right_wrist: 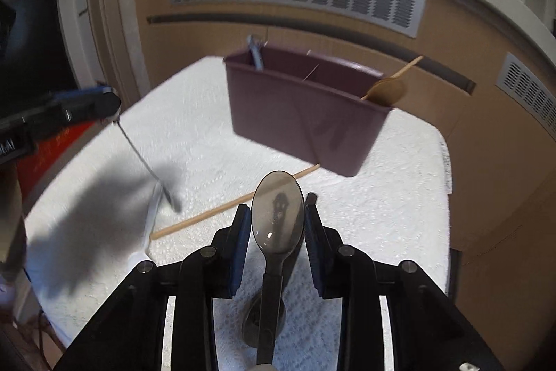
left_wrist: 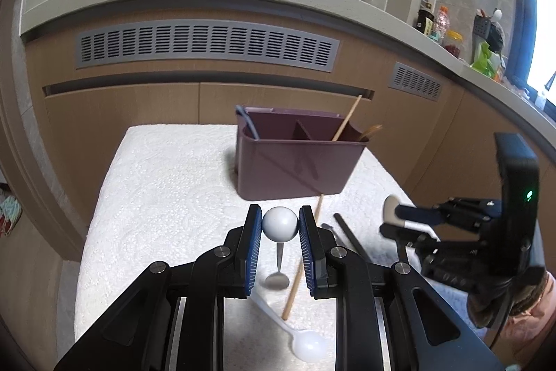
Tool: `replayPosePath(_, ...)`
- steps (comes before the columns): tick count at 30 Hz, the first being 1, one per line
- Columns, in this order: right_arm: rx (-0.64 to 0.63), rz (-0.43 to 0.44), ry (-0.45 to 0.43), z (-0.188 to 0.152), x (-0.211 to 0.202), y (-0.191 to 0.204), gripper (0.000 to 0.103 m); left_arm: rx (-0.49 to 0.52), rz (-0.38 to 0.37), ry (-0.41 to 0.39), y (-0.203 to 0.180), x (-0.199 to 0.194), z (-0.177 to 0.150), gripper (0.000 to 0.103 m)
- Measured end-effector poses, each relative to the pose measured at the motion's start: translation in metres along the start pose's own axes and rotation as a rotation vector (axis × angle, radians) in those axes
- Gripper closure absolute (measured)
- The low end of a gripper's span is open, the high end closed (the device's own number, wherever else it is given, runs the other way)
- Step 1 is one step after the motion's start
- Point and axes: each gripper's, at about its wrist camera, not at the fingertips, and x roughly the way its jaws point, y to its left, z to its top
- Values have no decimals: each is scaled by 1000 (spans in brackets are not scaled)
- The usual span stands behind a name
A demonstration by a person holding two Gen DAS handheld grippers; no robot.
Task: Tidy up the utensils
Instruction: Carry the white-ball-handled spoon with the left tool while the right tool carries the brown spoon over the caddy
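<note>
left claw (left_wrist: 280, 225): I am pinching the white ball end of a small metal spoon (left_wrist: 278, 258); its bowl is hanging down above the cloth (left_wrist: 156, 197), clear of it.
right claw (right_wrist: 277, 214): I am pinching a dark spoon (right_wrist: 277, 212) by the sides of its bowl, the handle trailing back under my wrist, lifted off the cloth.
caddy (left_wrist: 292, 169): standing upright at the far side of the cloth, divided into compartments; a blue utensil (left_wrist: 248, 124) is leaning in the left one, a chopstick (left_wrist: 345, 119) and a wooden spoon (right_wrist: 387, 91) in the right.
slip risk: I am judging both grips poor — a round ball and a curved, glossy bowl, either could be squirting out or swivelling if I tilt or jolt.
clash risk: my two claws are working close together; heading for the caddy at once, they could be knocking each other.
tipping risk: a spoon catching the rim could be shoving the caddy over.
still lying loose: a second chopstick (left_wrist: 302, 261), a white plastic spoon (left_wrist: 307, 345), a black stick (left_wrist: 349, 235).
in the way: the leaning chopstick and wooden spoon are crowding the right compartment.
</note>
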Motion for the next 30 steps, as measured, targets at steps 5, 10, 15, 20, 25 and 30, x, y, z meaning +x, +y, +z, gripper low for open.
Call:
replayPosePath(5,73,7,-100,3,-36,-23,75,44,-2,-45,-18,-13,21,80)
replayPosePath(10,80,-29,-291,51,-89,-32,77,122,-13,-165,-36,-38,79,80)
replayPosePath(15,72,-42,-457,114,-137,-45,96,167,-5,-308,-45,-46,146,80)
replayPosePath(20,52,-59,-466,151,-130,-57,97,145,-25,-316,-37,-23,177,80)
replayPosePath(25,60,-79,-391,159,-98,-70,97,135,-41,-277,-31,4,184,80)
replayPosePath(30,76,-49,-301,135,-71,-79,97,124,-63,-243,-22,13,166,80)
